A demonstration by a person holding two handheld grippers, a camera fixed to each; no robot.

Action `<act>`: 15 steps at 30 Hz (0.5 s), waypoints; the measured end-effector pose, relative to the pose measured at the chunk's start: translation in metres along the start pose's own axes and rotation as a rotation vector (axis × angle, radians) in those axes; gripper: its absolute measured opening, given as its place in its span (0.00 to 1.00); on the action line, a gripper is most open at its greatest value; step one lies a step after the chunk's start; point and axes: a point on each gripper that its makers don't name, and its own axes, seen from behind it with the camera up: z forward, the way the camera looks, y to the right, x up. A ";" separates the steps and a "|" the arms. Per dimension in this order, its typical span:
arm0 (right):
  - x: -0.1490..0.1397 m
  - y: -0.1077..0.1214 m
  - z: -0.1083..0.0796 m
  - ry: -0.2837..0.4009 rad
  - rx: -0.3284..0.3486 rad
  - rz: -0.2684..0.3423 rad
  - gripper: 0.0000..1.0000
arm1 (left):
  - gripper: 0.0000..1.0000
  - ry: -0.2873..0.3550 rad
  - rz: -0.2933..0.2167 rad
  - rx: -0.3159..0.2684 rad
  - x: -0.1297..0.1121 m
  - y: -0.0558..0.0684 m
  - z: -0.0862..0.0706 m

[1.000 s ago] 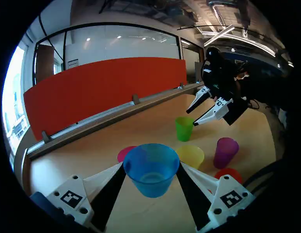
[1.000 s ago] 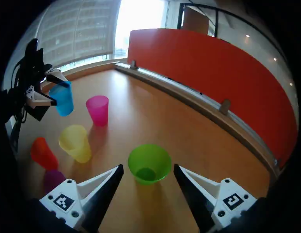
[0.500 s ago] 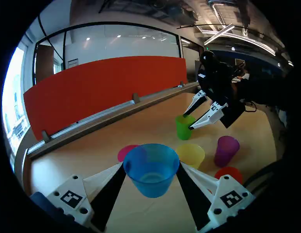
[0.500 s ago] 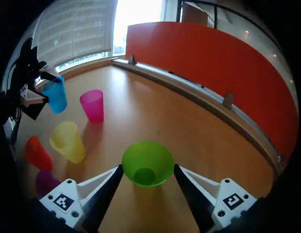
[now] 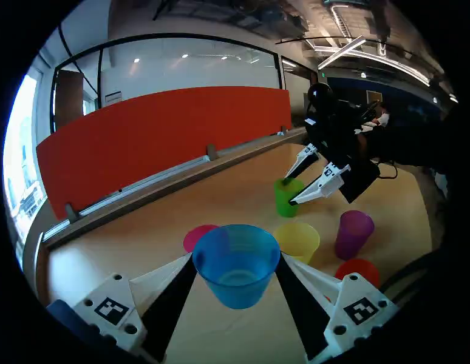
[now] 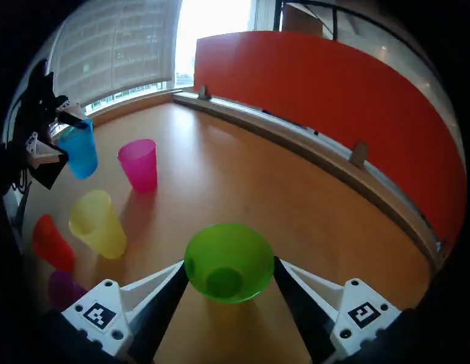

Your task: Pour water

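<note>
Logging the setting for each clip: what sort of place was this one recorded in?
Most likely an office or meeting room: a long wooden desk backed by an orange divider panel, glass partition walls behind it, ceiling strip lights, and a big window with blinds.

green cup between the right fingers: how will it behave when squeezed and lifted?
Green cup looks empty and thin-walled: probably very light, and it may flex under a squeeze from the right gripper. The wall tapers wider toward the rim, so it could slip down through a loose grip. Narrow base: likely tips if nudged.
</note>
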 end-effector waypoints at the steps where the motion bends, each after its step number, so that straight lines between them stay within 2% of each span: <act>1: 0.000 0.000 0.000 0.001 0.001 0.002 0.97 | 0.87 -0.001 0.000 0.000 0.000 0.000 0.000; 6: 0.000 -0.001 0.001 0.010 0.006 0.014 0.92 | 0.87 -0.005 0.001 0.000 -0.003 0.000 0.000; 15: 0.014 -0.004 -0.005 0.067 0.011 0.039 0.91 | 0.87 0.002 -0.007 0.007 -0.002 -0.002 0.000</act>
